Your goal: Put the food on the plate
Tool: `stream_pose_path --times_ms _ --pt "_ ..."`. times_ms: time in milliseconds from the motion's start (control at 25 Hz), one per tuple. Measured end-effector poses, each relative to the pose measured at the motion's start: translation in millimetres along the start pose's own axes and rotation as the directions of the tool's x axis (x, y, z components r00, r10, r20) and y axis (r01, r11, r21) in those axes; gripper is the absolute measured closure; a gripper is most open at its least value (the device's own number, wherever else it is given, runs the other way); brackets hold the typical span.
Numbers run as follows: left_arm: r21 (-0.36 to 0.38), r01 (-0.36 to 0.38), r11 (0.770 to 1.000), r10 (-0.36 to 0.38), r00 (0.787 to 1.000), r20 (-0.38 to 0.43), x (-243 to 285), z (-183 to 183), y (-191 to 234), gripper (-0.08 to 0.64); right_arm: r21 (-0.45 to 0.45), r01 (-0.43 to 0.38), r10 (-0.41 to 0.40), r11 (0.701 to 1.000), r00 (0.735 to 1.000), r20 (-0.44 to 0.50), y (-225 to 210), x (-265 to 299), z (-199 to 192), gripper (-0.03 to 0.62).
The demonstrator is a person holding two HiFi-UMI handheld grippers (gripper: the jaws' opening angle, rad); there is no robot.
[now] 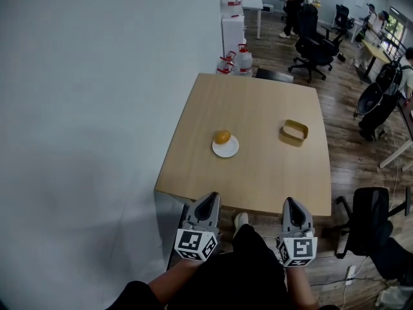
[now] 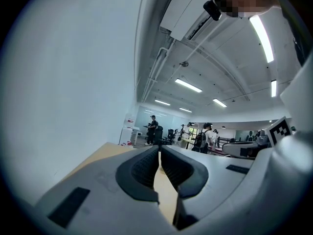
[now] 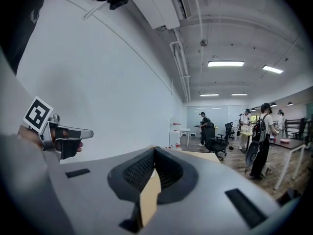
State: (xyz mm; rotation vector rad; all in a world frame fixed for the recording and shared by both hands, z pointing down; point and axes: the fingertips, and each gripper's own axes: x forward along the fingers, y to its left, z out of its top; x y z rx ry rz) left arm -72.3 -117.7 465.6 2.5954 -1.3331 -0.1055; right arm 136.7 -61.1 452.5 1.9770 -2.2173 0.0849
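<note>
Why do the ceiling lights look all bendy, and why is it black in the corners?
Left gripper view: the wide lens curves the ceiling lights and leaves black corners. Right gripper view: the wall bows the same way. Head view: the table stays nearly straight, only slightly bowed.

Grey moulded shells on left gripper (image 1: 210, 197) and right gripper (image 1: 290, 201), black ribbed pads (image 2: 146, 168) inside. White cubes (image 1: 196, 244) with black square markers. Black clothing (image 1: 248, 270).
</note>
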Motion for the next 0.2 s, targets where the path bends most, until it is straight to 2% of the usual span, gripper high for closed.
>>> stream_pose_path --times_ms 200 --pt "0.004 -0.013 1.000 0.013 1.000 -0.007 1.8 -2.9 3.0 0.535 -0.009 0.000 0.000 1.000 1.000 0.008 -3.4 5.6 3.4 0.532"
